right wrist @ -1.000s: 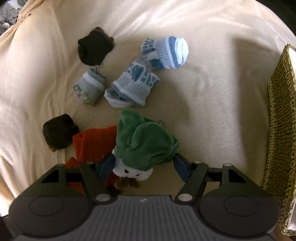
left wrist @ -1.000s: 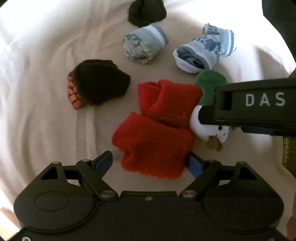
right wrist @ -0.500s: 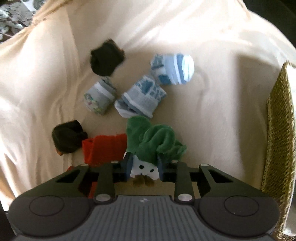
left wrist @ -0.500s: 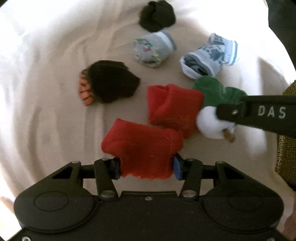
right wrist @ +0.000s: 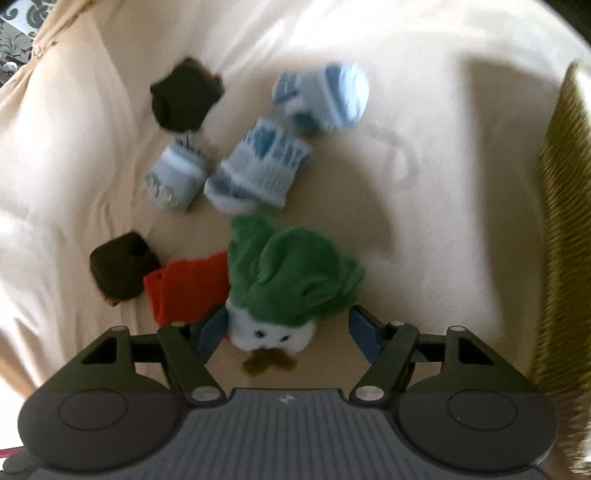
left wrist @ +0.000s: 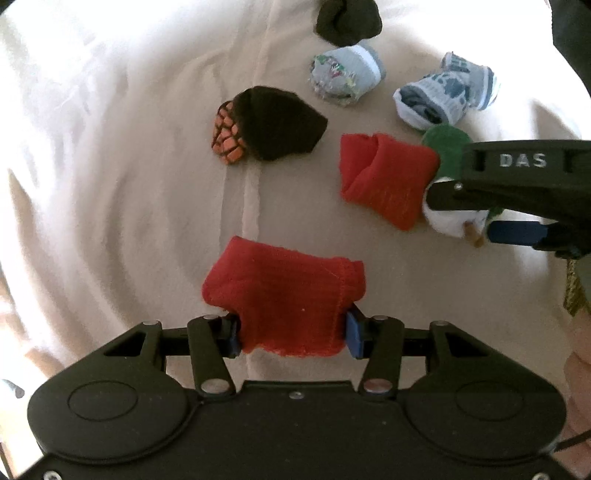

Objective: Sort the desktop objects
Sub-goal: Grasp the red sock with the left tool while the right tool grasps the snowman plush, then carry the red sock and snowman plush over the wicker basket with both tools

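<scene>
My left gripper is shut on a red sock, which hangs above the pale cloth. A second red sock lies apart, farther away. Beside it lies a green plush toy with a white face, also seen in the left wrist view. My right gripper straddles the toy's white head. Its jaws are opening; the right pad stands well off the toy and the left pad is close by it.
On the cloth lie a black sock with an orange sole, a grey rolled sock, blue patterned socks and a dark sock. A woven basket stands at the right edge.
My left gripper closed on the near red sock and lifted it away from the other red one. My right gripper closed on the plush toy's head, then spread its jaws again.
</scene>
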The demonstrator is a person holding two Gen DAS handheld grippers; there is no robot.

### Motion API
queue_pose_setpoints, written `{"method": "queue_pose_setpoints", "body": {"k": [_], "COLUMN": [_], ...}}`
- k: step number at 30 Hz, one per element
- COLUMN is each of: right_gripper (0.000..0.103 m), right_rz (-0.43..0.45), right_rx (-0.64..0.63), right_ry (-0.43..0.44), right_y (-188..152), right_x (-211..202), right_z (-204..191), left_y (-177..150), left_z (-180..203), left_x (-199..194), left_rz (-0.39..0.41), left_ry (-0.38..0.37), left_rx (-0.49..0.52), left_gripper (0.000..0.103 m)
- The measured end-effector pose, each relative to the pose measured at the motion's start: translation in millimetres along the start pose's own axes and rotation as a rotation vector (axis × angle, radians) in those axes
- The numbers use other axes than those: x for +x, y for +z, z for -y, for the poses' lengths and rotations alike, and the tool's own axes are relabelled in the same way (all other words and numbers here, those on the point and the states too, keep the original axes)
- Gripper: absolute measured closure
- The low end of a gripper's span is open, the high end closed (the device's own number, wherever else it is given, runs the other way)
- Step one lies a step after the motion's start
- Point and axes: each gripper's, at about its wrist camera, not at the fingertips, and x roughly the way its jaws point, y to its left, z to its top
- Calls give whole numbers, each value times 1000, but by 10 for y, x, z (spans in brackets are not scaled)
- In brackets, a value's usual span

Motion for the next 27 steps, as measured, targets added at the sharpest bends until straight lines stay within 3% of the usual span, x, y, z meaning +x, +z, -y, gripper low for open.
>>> {"method": "queue_pose_setpoints", "body": {"k": [5,11,14,16,17,18,27], "right_gripper": [30,30,30,34,48,54,58], "right_rz": [10,160,183,188,186,175,198], "right_rx": [-52,-207,-262,-275,-284,-294,-282], "right_ry": [-70,-165,-191,-189,-187,-179,-208], "right_y": [-78,-212,-284,-312,-330,-343,-403], "right_x": [87,-44,-49,-51,-54,-56,-297], "right_z": [-105,-368,-470,-487,-498,-510,-459], "left_y": [-92,-166,-179,-182,-182,-185,-172], "left_z": [-12,-35,-44,-35,-28,-18,84], "left_x": [-61,-151,-183,-198,-202,-207,-290], "left_rz": [2,20,27,31,33,34,42], "left_ry": [13,30,37,45,49,52,59], "left_rx": [7,14,12,18,21,25,52], "left_gripper": [53,53,53,53,53,53,53]}}
